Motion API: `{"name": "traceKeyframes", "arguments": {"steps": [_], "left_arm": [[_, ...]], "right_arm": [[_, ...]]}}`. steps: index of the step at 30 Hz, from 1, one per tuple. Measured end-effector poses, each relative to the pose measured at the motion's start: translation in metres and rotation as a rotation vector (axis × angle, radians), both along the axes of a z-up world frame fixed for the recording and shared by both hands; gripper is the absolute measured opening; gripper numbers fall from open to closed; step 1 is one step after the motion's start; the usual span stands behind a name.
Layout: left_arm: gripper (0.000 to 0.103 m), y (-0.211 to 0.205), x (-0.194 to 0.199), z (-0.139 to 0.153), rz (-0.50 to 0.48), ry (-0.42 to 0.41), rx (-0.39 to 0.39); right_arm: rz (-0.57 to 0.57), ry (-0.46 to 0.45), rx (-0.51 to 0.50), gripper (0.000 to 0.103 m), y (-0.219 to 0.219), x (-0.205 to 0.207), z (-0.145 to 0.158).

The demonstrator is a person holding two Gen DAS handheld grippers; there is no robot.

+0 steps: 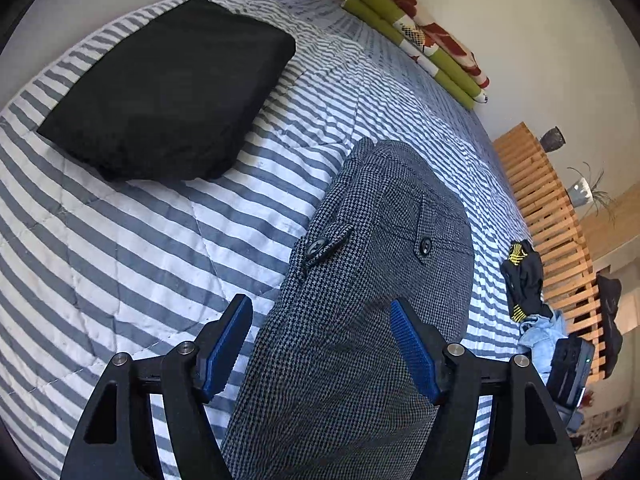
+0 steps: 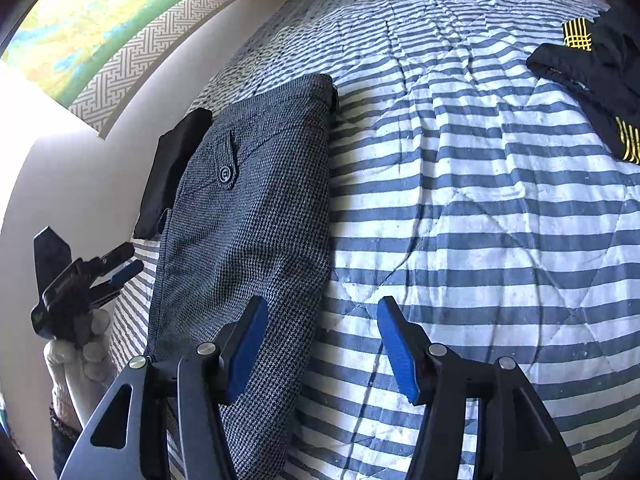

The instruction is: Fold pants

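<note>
Grey houndstooth pants (image 1: 360,280) lie folded lengthwise on the striped bed cover (image 1: 140,240), with a buttoned back pocket facing up. My left gripper (image 1: 320,312) is open and hovers over the pants, one blue pad on each side of the cloth. In the right wrist view the pants (image 2: 248,200) run along the left. My right gripper (image 2: 322,308) is open at their right edge; its left finger is over the fabric and its right finger over the bed cover (image 2: 480,220). The left gripper (image 2: 130,262) shows at the far left, held by a gloved hand (image 2: 84,344).
A folded black garment (image 1: 168,88) lies on the bed beyond the pants. Green and red folded blankets (image 1: 420,36) sit at the bed's far end. A black garment with yellow marks (image 2: 600,80) and a light blue cloth (image 1: 544,336) lie near a wooden slatted frame (image 1: 552,220).
</note>
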State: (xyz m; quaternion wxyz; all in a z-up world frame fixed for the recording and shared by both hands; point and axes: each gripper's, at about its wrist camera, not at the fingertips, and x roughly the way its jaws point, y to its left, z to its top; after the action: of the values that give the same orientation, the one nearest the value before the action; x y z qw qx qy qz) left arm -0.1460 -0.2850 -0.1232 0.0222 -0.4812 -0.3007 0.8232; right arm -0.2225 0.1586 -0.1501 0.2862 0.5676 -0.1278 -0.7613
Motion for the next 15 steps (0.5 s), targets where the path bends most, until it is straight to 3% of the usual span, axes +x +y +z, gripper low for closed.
{"name": "traceKeyframes", "arguments": {"steps": [4, 7, 11, 15], "left_arm": [[0.074, -0.009, -0.016, -0.019, -0.002, -0.031, 0.018], [0.074, -0.008, -0.024, -0.032, -0.035, -0.050, 0.086], [0.074, 0.002, -0.031, -0.044, -0.096, -0.060, 0.125], [0.074, 0.014, -0.037, -0.047, -0.144, -0.055, 0.068]], "right_arm": [[0.015, -0.040, -0.003, 0.054, -0.009, 0.001, -0.015], [0.017, -0.041, -0.044, 0.060, -0.010, -0.003, -0.015], [0.037, -0.103, -0.130, 0.060, -0.013, -0.006, -0.021], [0.075, -0.097, -0.135, 0.060, -0.028, -0.006, -0.021]]}}
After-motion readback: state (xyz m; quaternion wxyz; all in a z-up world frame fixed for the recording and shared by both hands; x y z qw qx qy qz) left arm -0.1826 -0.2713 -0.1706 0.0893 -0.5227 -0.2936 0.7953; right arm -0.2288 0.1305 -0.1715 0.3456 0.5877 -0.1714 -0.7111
